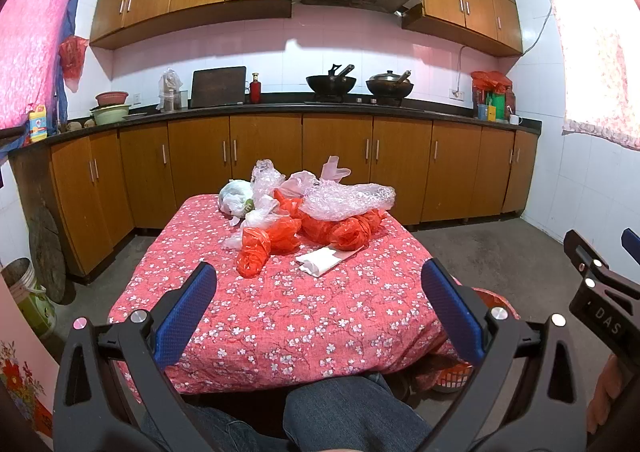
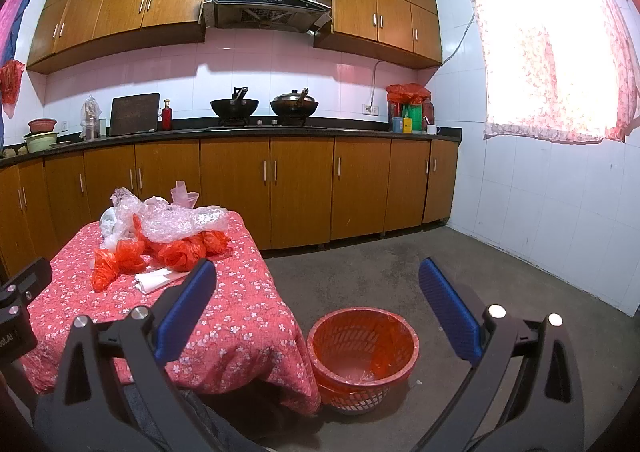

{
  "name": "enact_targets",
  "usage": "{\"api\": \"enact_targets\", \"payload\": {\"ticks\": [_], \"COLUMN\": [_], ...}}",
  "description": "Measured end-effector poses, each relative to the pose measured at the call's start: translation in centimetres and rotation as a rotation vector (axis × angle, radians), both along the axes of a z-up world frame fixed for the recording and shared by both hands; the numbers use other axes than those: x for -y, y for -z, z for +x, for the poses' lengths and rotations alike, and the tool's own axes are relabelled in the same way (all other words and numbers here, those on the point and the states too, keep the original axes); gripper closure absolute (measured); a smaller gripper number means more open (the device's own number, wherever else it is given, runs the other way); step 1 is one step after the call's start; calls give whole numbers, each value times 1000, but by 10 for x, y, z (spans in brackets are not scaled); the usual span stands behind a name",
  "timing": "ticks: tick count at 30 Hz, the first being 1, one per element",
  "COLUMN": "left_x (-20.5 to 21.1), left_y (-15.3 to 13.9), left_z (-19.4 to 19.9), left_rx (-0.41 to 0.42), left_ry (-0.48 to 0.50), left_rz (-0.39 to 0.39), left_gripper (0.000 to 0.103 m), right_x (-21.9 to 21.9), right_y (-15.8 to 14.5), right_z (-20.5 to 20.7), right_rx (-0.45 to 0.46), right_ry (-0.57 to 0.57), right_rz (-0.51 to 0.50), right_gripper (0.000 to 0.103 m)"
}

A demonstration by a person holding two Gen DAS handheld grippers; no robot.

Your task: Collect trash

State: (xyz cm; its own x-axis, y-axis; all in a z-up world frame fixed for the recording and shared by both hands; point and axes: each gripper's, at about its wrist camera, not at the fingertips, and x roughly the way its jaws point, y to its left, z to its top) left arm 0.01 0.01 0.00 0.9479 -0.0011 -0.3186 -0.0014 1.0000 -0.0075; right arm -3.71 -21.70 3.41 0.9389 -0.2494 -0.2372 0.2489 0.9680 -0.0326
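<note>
A heap of trash lies at the far end of a table under a red flowered cloth: crumpled red plastic bags, clear bubble wrap, a white bag and a folded white paper. My left gripper stands open over the table's near half, short of the heap, nothing between its blue pads. My right gripper hangs open to the right of the table, above a red lined waste basket on the floor. The same red bags and bubble wrap show at left in the right wrist view.
Wooden cabinets and a black counter with two woks run behind the table. Bare concrete floor lies right of the table. A person's knees in jeans sit at the near edge. A bucket stands at left.
</note>
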Motion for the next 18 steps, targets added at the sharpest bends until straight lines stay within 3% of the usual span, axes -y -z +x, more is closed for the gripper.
{"api": "enact_targets", "payload": {"ticks": [18], "left_x": [0], "left_y": [0], "left_z": [0], "left_rx": [-2], "left_ry": [1], "left_rz": [1], "left_gripper": [2], "right_x": [-2], "right_y": [2], "right_z": [1], "right_rx": [-2], "right_ry": [-1], "right_rz": [2], "right_gripper": [4]}}
